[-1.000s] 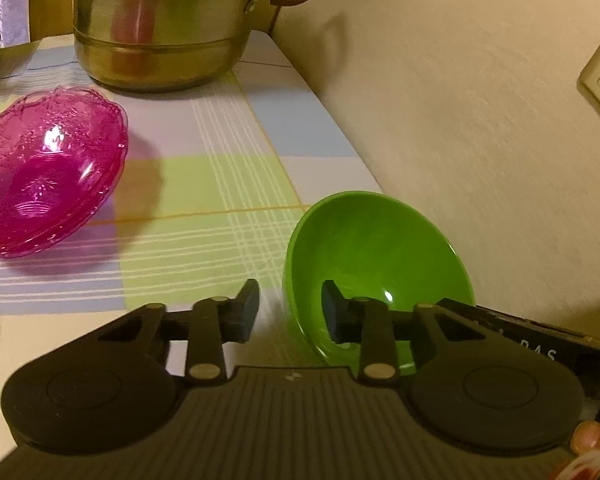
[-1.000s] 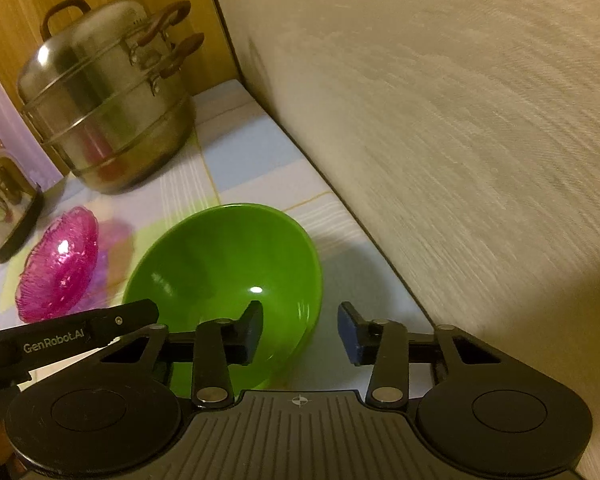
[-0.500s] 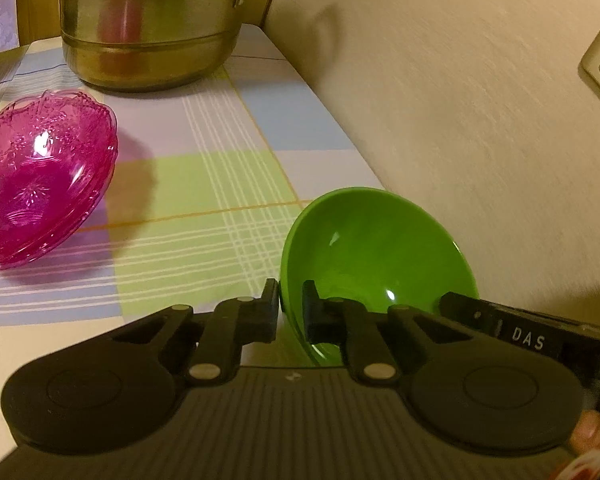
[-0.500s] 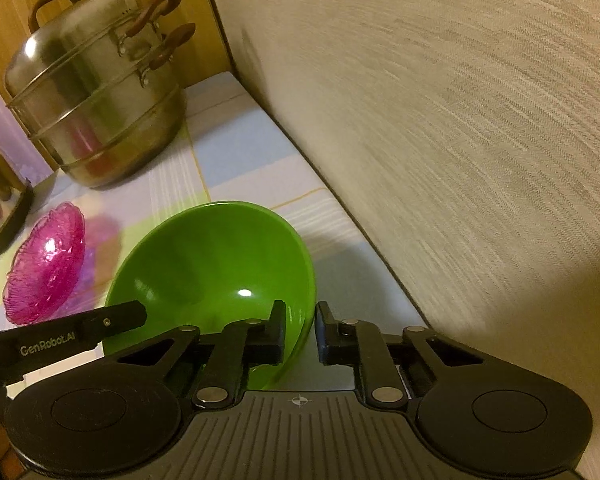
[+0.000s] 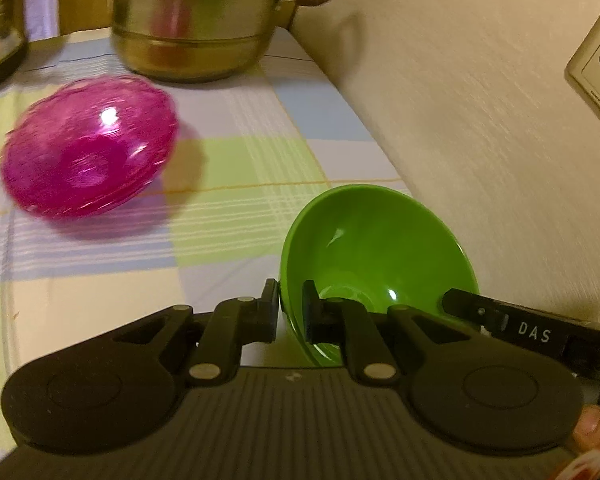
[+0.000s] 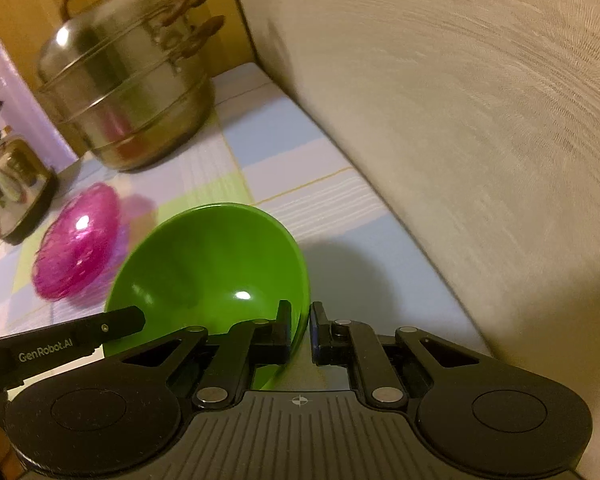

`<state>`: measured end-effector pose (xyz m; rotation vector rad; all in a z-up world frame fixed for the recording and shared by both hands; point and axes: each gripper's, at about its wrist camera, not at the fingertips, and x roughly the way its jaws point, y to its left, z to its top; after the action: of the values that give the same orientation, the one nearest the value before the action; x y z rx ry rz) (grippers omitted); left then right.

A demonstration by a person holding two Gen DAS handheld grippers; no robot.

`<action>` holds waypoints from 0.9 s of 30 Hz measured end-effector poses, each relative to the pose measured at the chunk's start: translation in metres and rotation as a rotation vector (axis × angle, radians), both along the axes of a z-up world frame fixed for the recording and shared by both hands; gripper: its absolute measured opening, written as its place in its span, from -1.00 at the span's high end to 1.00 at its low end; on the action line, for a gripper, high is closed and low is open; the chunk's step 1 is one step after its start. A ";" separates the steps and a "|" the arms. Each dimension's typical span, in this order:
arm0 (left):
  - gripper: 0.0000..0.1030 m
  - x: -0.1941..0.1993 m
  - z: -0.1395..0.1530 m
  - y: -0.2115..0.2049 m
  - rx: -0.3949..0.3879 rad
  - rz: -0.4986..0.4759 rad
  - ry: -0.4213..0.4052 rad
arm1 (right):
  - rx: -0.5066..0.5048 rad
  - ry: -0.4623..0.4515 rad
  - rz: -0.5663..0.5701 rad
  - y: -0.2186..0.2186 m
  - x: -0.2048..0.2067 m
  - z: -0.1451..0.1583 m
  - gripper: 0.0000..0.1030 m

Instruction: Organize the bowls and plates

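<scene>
Nearest the cams, both grippers are pinching the same green bowl [image 5: 380,256] by its rim. L gripper [image 5: 290,312] has its jaws closed on the rim's left edge, one finger outside the wall, one inside. R gripper [image 6: 300,330] grips the opposite edge the same way, jaws nearly together w/ only the thin wall between. Bowl looks tipped toward the cams, and it seems lifted off the table [image 5: 100,288], though contact underneath is hidden, so can't be sure.

Handling, as a judgement: bowl reads as smooth glossy plastic or melamine, so light, stiff, prob. slippery at the rim. A two-sided rim pinch suits it; keep both grips level or it'll twist out. Not very fragile.

Further out on the checked cloth sits the pink bowl [image 5: 88,148], translucent w/ a cut pattern, blurred in both views; could be a stack of two, hard to tell. It looks like glass or brittle plastic, so more fragile, and the scalloped rim is the place to take hold. It's well apart from the green one.

At the back stands a steel steamer pot [image 5: 196,24] by the wall [image 5: 480,100], and a shiny kettle-like thing [image 6: 8,184] at far left.
</scene>
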<state>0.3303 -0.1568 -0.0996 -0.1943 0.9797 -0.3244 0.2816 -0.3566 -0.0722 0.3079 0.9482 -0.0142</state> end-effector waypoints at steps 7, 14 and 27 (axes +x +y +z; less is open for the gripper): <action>0.80 -0.038 0.014 0.037 0.000 0.066 -0.014 | -0.002 -0.014 0.065 0.034 -0.027 0.016 0.83; 0.80 -0.076 0.034 0.075 0.017 0.125 -0.036 | 0.004 -0.032 0.136 0.073 -0.058 0.032 0.82; 0.80 -0.153 0.064 0.147 0.038 0.240 -0.082 | 0.033 -0.065 0.254 0.142 -0.107 0.055 0.83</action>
<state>0.1776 -0.0103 -0.0356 -0.2594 0.8703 -0.0928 0.1749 -0.2145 -0.0168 0.2154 0.9179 0.2427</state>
